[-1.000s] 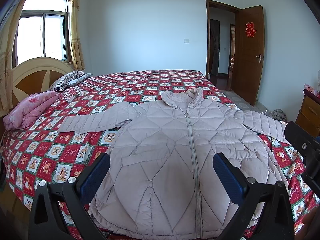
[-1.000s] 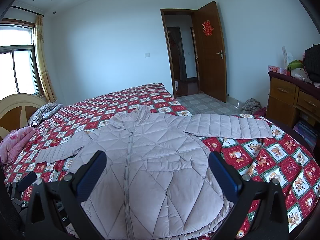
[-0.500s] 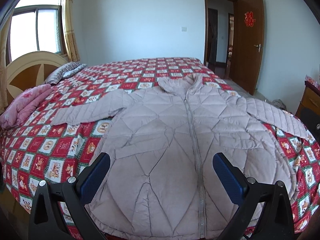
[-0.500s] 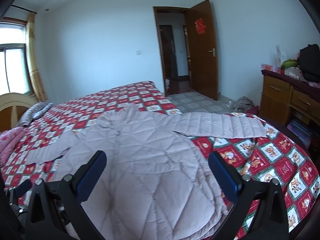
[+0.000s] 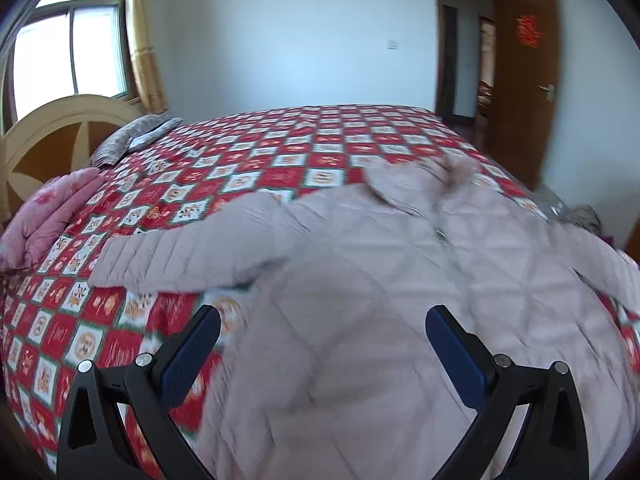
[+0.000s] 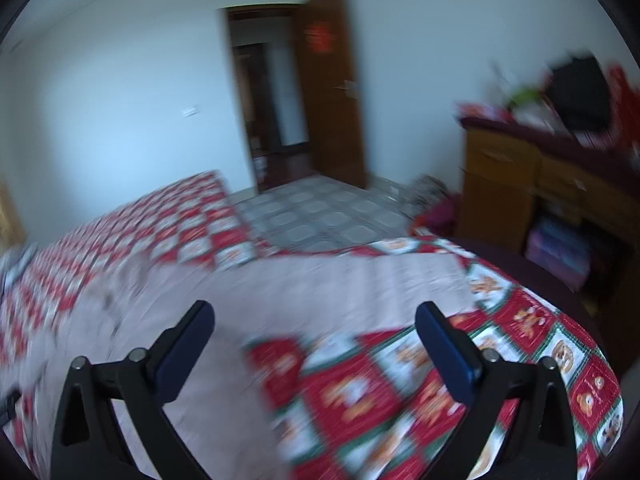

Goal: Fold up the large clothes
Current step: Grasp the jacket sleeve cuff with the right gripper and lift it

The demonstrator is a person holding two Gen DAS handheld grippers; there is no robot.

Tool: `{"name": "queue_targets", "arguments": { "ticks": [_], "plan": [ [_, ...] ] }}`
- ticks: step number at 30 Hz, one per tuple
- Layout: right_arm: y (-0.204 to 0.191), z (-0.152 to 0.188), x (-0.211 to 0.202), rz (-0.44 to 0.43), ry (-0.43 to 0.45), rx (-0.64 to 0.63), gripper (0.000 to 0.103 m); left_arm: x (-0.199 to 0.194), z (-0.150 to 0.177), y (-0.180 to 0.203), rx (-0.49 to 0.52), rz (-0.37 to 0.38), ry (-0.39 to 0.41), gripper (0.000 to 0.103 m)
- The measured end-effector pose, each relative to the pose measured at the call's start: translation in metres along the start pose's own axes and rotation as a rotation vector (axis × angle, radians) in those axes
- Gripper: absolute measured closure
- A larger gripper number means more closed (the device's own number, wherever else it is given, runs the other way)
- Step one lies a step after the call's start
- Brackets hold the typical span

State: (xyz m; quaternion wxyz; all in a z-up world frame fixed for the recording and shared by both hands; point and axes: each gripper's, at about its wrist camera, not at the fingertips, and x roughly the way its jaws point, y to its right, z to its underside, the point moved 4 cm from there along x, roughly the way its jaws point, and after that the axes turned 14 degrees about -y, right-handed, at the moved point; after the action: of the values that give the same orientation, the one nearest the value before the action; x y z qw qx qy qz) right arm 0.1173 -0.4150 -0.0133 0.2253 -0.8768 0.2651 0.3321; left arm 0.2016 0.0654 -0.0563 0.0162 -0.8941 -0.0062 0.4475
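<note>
Both jaws wide open, nothing held. Left gripper point(image 5: 322, 344) hangs over the jacket point(image 5: 400, 300), its fingers straddling the left half of the body, no cloth between the pads. Right gripper point(image 6: 314, 340) likewise spread and empty, over the edge where jacket point(image 6: 280, 292) gives way to bare bedspread point(image 6: 520, 320).

Jacket is a pale quilted puffer, zipped, front up, flat on the red checked bedspread point(image 5: 240, 168). Long axis runs away from the cameras: hem near, collar point(image 5: 416, 184) far. Sleeves stick out sideways across that axis.

Left sleeve point(image 5: 172, 256) lies ahead and to the left of the left gripper, cuff out toward the pink bedding point(image 5: 48, 216). Right sleeve point(image 6: 400, 276) lies just ahead of the right gripper, running rightward to a cuff near the bed edge. Each gripper is nearer its own sleeve, so the sleeve fold looks like the step in hand, each side reaching forward and outward.

Right view is badly motion-blurred; the cuff's exact end and whether the gripper touches cloth can't be told. Dresser point(image 6: 520, 184) stands right of the bed.
</note>
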Motion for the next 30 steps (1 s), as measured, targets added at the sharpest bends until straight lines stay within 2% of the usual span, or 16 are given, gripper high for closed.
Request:
{"name": "queue_targets", "arguments": {
  "ticks": [2,4,6,7,10,14,15,16,19,20,21,24,28,30],
  "plan": [
    [0.052,-0.023,0.032,-0.015,-0.036,0.156,0.009,0.020,-0.011,-0.010,-0.031,0.006,-0.002,0.001],
    [0.081,-0.028,0.059,-0.007,-0.072,0.229,0.016,0.042,-0.017,-0.014,-0.046,0.028,-0.019,0.001],
    [0.112,-0.024,0.093,0.063,-0.118,0.293,0.027,0.060,-0.017,-0.017,-0.053,0.029,-0.033,0.001],
    [0.125,-0.018,0.110,0.098,-0.150,0.326,0.027,0.072,-0.014,-0.017,-0.055,0.018,-0.046,0.001],
    [0.146,-0.004,0.141,0.129,-0.210,0.408,0.032,0.099,-0.008,-0.018,-0.057,-0.006,-0.072,0.001],
    [0.140,0.000,0.163,0.137,-0.246,0.393,0.032,0.124,0.003,-0.020,-0.075,0.019,-0.105,0.001],
    [0.137,0.001,0.173,0.151,-0.277,0.377,0.032,0.130,0.006,-0.021,-0.086,0.035,-0.121,0.001],
    [0.133,-0.002,0.175,0.196,-0.258,0.337,0.033,0.136,0.009,-0.022,-0.102,0.046,-0.137,0.001],
    [0.125,-0.009,0.185,0.271,-0.291,0.259,0.058,0.140,0.010,-0.022,-0.110,0.052,-0.135,0.001],
    [0.123,-0.010,0.185,0.282,-0.293,0.240,0.071,0.140,0.009,-0.021,-0.107,0.048,-0.137,0.001],
    [0.120,-0.012,0.185,0.283,-0.295,0.232,0.078,0.141,0.009,-0.019,-0.102,0.041,-0.140,0.001],
    [0.117,-0.014,0.180,0.295,-0.301,0.221,0.087,0.144,0.009,-0.018,-0.093,0.030,-0.146,0.001],
    [0.090,-0.033,0.146,0.268,-0.186,0.162,0.088,0.145,0.009,-0.022,-0.103,0.053,-0.144,0.001],
    [0.054,-0.045,0.113,0.246,-0.113,0.057,0.088,0.144,0.010,-0.024,-0.115,0.074,-0.139,0.001]
  ]
}}
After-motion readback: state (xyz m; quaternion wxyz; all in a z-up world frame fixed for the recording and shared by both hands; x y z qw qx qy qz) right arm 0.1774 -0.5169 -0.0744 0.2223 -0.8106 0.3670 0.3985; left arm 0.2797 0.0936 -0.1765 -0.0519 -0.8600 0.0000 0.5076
